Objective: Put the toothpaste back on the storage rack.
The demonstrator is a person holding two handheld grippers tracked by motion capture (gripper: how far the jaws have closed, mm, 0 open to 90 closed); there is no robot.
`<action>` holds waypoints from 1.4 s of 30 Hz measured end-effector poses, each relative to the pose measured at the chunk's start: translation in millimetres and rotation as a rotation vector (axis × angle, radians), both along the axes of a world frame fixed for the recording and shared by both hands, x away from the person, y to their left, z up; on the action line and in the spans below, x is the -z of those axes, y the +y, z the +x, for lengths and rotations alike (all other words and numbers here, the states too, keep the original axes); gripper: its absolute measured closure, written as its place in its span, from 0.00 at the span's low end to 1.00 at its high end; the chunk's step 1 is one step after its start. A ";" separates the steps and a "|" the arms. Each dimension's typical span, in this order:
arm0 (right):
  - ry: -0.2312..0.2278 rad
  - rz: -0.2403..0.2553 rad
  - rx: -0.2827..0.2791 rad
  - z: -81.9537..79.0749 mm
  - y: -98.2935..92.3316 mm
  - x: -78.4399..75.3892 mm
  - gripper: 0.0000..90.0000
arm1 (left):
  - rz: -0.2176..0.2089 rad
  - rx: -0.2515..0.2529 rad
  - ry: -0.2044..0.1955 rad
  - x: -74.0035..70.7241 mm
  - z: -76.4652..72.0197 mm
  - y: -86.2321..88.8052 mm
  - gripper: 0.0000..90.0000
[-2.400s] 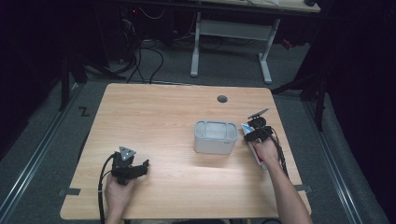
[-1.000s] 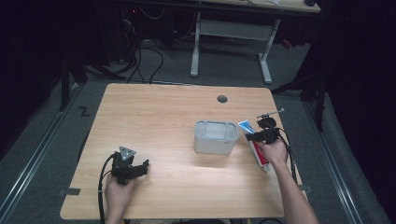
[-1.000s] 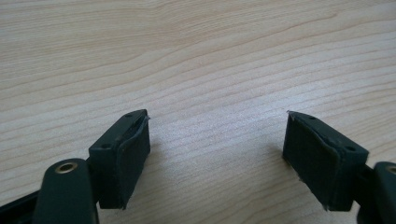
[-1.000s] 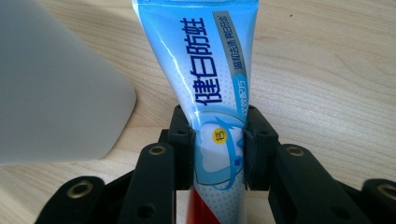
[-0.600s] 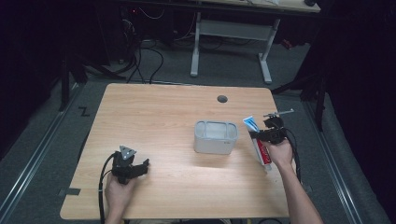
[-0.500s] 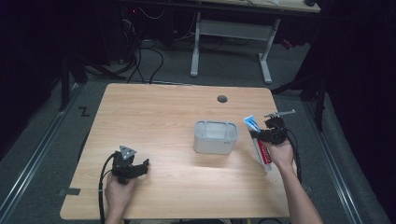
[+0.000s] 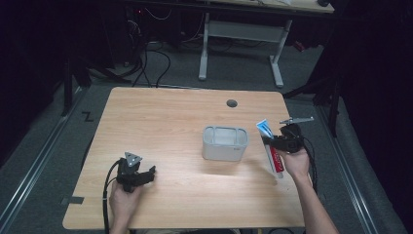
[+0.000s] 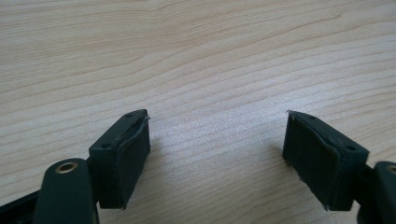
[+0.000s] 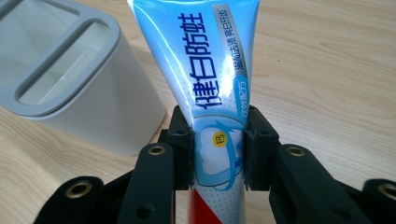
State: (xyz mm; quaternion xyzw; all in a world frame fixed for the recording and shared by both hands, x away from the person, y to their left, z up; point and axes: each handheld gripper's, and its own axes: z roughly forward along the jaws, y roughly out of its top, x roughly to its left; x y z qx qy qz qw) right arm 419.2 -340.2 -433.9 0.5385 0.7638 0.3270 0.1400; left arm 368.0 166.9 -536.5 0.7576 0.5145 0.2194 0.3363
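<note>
A blue, white and red toothpaste tube (image 9: 210, 79) is pinched between the pads of my right gripper (image 9: 217, 144), which is shut on it. In the high view that right gripper (image 7: 275, 141) holds the tube (image 7: 264, 128) tilted, its flat blue end raised and its cap end (image 7: 278, 168) low by the table, just right of the grey two-slot holder (image 7: 225, 143). The holder (image 9: 60, 70) stands to the tube's left in the right gripper view. My left gripper (image 7: 146, 175) rests at the table's front left, and its jaws stand open (image 8: 217, 158) over bare wood.
The wooden table (image 7: 170, 122) has a round cable hole (image 7: 232, 103) near its far edge. A white-legged desk frame (image 7: 238, 39) and cables lie on the floor behind.
My right gripper has lifted the toothpaste tube's blue end off the table and shifted slightly right and up. The left gripper has stayed put.
</note>
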 end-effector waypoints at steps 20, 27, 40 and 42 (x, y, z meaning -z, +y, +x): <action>-0.058 -0.001 -0.021 -16.8 3.4 -17.0 0.77 | 0.000 0.000 -0.002 0.1 0.1 0.1 0.26; -0.075 -0.020 -0.023 -17.0 6.0 -18.4 0.76 | -0.002 0.002 -0.001 0.0 0.8 0.0 0.26; -0.084 -0.052 -0.061 -21.0 10.2 -30.0 0.77 | -0.005 0.005 -0.002 0.1 2.0 -0.1 0.27; -0.078 -0.054 -0.056 -21.4 9.5 -30.4 0.77 | -0.005 0.005 -0.003 0.2 1.8 -0.1 0.27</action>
